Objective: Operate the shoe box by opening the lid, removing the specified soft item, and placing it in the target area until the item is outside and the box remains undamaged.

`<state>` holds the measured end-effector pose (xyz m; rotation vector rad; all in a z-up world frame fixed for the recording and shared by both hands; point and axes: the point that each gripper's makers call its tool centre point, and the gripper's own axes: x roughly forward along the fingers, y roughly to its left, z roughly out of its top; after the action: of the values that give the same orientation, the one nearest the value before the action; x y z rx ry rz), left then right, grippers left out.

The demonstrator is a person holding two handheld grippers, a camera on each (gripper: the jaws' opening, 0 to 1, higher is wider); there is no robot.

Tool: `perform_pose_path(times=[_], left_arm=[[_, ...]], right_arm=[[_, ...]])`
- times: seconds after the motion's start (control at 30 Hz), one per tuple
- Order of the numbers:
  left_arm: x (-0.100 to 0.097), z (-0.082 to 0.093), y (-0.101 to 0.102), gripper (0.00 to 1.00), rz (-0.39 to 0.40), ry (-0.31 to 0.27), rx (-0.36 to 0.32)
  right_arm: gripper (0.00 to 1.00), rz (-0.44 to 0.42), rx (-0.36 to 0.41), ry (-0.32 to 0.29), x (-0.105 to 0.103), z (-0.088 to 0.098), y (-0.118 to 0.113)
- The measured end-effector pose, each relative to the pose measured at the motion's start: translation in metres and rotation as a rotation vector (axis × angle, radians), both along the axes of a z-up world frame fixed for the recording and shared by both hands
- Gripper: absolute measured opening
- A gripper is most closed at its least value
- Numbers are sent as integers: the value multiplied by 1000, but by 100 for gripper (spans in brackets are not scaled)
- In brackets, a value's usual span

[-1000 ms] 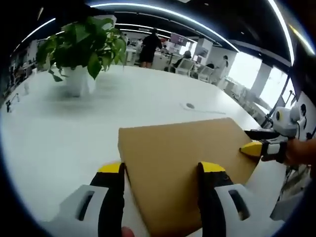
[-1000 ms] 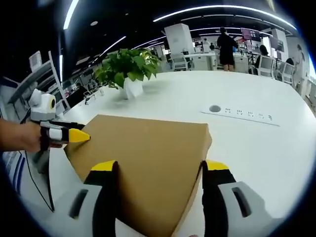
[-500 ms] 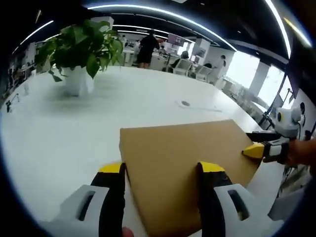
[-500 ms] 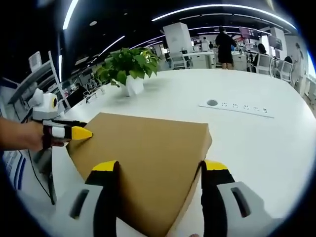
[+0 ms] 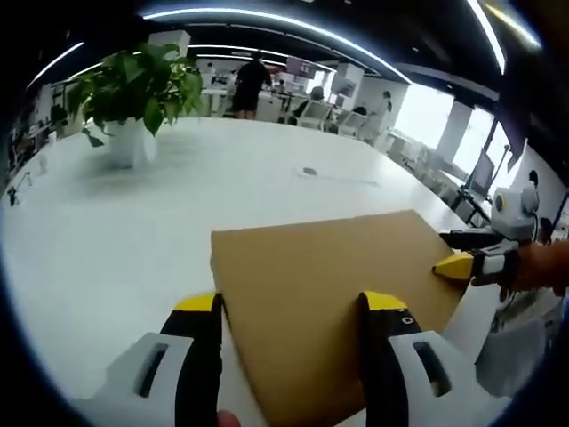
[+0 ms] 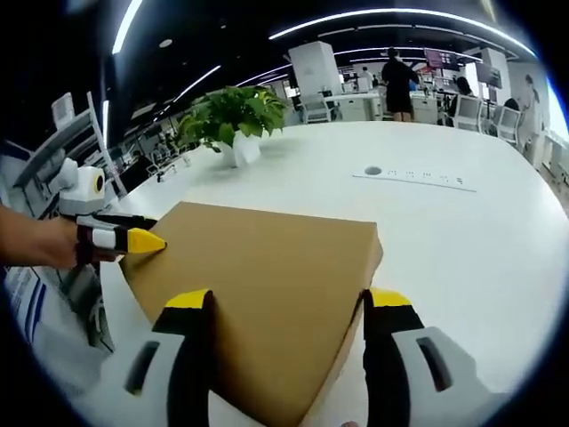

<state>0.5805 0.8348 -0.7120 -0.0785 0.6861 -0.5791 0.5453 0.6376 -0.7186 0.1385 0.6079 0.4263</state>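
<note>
1. Cardboard is what is seen between both pairs of jaws: the shoe box (image 5: 333, 289) lies closed on the white table (image 5: 133, 222), its brown lid still down.
2. In the left gripper view, the left gripper (image 5: 291, 307) is held with its jaws spread wide, one yellow tip on each side of the near corner of the box; no grip is judged to be made, though contact with the lid cannot be ruled out at this angle.
3. In the right gripper view, the right gripper (image 6: 288, 302) is likewise held wide apart, straddling the opposite corner of the shoe box (image 6: 258, 285).
4. Each gripper is seen from the other's view at the far corner: the right gripper (image 5: 462, 264) to the right of the left jaws, the left gripper (image 6: 133, 240) to the left of the right jaws.
5. The box's long axis is judged to run roughly between the two grippers, so both are equally near; the lid edge must be caught before lifting.
6. A potted plant (image 5: 133, 89) stands well beyond the jaws.
</note>
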Motion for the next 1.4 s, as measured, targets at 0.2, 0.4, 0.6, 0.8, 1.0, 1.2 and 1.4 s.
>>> perform_pose_path(times=[0.2, 0.4, 0.6, 0.8, 1.0, 1.2, 1.4], left_arm=[[-21, 0, 1, 62, -15, 0, 2], [-39, 0, 15, 62, -15, 2, 3], [-56, 1, 27, 62, -16, 10, 8], [-61, 0, 33, 62, -18, 3, 2], [-65, 9, 33, 74, -34, -8, -46], [-100, 26, 34, 83, -210, -124, 14], [-120, 16, 39, 74, -303, -203, 93]], right_arm=[[65, -21, -2, 7, -28, 0, 3], [65, -20, 21, 21, -53, 1, 16], [66, 13, 9, 20, -73, 1, 32], [65, 17, 1, 14, -77, 0, 34], [64, 15, -10, -4, -80, 6, 29], [65, 90, -51, -43, -108, 14, 31], [65, 258, -224, -59, -141, -3, 33]])
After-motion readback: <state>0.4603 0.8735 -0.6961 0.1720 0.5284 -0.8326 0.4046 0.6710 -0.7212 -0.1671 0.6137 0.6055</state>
